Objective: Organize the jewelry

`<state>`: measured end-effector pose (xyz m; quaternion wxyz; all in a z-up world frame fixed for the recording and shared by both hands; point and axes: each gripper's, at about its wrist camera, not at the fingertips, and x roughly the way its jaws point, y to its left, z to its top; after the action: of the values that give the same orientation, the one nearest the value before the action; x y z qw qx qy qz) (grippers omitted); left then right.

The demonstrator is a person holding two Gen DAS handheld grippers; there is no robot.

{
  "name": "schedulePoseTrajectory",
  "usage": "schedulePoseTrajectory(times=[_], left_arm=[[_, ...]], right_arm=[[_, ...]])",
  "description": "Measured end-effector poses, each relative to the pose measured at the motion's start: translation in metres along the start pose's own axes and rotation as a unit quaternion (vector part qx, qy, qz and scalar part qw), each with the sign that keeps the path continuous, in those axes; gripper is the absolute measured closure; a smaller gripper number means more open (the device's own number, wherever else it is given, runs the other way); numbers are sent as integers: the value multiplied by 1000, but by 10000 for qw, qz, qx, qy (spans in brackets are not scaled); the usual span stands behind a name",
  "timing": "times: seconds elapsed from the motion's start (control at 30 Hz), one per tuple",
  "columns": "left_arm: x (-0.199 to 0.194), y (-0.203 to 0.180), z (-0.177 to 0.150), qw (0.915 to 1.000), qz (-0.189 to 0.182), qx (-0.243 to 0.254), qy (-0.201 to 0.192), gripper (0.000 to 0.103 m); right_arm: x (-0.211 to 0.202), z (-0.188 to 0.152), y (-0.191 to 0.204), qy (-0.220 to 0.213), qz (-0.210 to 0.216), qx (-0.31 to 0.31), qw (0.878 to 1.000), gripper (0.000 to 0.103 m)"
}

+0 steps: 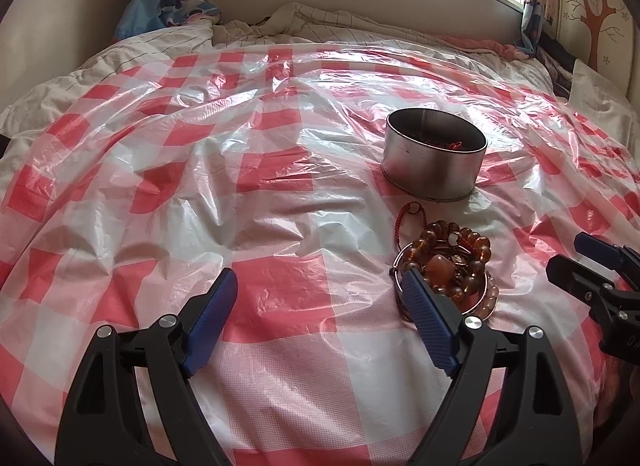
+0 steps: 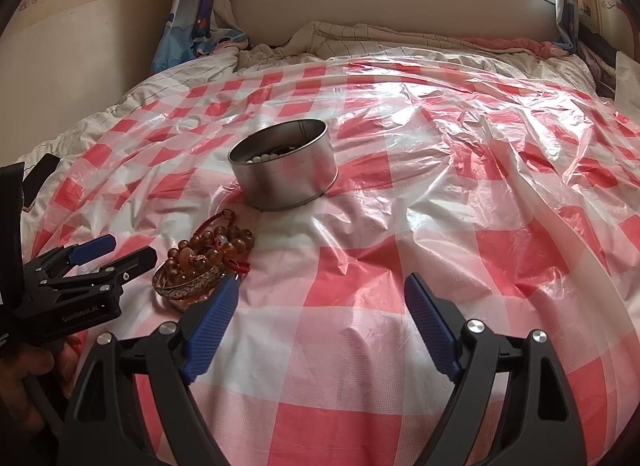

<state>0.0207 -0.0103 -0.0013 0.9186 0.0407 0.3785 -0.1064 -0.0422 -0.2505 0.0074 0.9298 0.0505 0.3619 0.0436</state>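
A pile of jewelry (image 1: 450, 266) lies on the checked plastic sheet: amber bead bracelets, a metal bangle and a red cord. It also shows in the right wrist view (image 2: 200, 266). A round metal tin (image 1: 434, 157) stands behind it, open, with beads and red cord inside; it also shows in the right wrist view (image 2: 286, 163). My left gripper (image 1: 320, 278) is open and empty, its right finger just in front of the pile. My right gripper (image 2: 322, 282) is open and empty, its left finger beside the pile.
The red-and-white checked plastic sheet (image 1: 240, 169) covers a soft, wrinkled bed. Rumpled bedding (image 1: 304, 21) and a headboard lie at the far edge under a window. Each gripper shows at the edge of the other's view: the right (image 1: 600, 266) and the left (image 2: 92, 262).
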Motion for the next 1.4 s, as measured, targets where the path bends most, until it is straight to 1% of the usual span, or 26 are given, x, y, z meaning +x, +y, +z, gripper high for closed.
schedulePoseTrajectory(times=[0.27, 0.37, 0.53, 0.67, 0.87, 1.0, 1.03, 1.07, 1.1, 1.13, 1.17, 1.23, 1.27, 1.33, 1.4], left_arm=[[1, -1, 0, 10000, -1, 11, -5, 22], [-1, -1, 0, 10000, -54, 41, -53, 21], [-5, -12, 1, 9991, -182, 350, -131, 21], [-3, -23, 1, 9977, -119, 668, -91, 21], [1, -19, 5, 9983, -84, 581, 3, 22], [9, -29, 11, 9958, 23, 912, 16, 23], [11, -32, 13, 9948, 30, 1018, 24, 32], [14, -34, 14, 9943, -28, 1067, 54, 45], [17, -34, 15, 9940, -142, 1074, 126, 52], [19, -35, 16, 9938, -213, 1082, 166, 64], [19, -35, 16, 9939, -208, 1075, 150, 72], [16, -32, 17, 9954, -105, 953, 22, 83], [14, -26, 18, 9969, -31, 789, -43, 88], [11, -9, 20, 9993, -75, 357, -90, 89], [10, 5, 21, 9998, -178, 14, -105, 89]], right_arm=[[0, 0, 0, 11, -3, 5, 10000, 21], [0, 0, 0, 6, -1, 7, 10000, 21], [1, 0, 0, 5, 4, 12, 10000, 20], [1, 0, 0, 15, 15, 25, 10000, 20], [3, 0, 1, 35, 32, 74, 10000, 20], [3, 0, 0, 44, 33, 76, 10000, 20], [4, 0, -1, 46, 33, 72, 10000, 20], [3, 0, -1, 47, 33, 73, 10000, 20], [3, 0, -1, 46, 33, 74, 10000, 20], [4, 0, -1, 48, 34, 75, 10000, 20], [4, 0, -1, 53, 39, 81, 9999, 20], [5, 0, -1, 62, 45, 93, 9999, 20], [6, 0, -1, 67, 45, 99, 9999, 20], [6, 0, -1, 60, 46, 101, 9999, 20], [6, 0, -1, 68, 47, 102, 9999, 20]])
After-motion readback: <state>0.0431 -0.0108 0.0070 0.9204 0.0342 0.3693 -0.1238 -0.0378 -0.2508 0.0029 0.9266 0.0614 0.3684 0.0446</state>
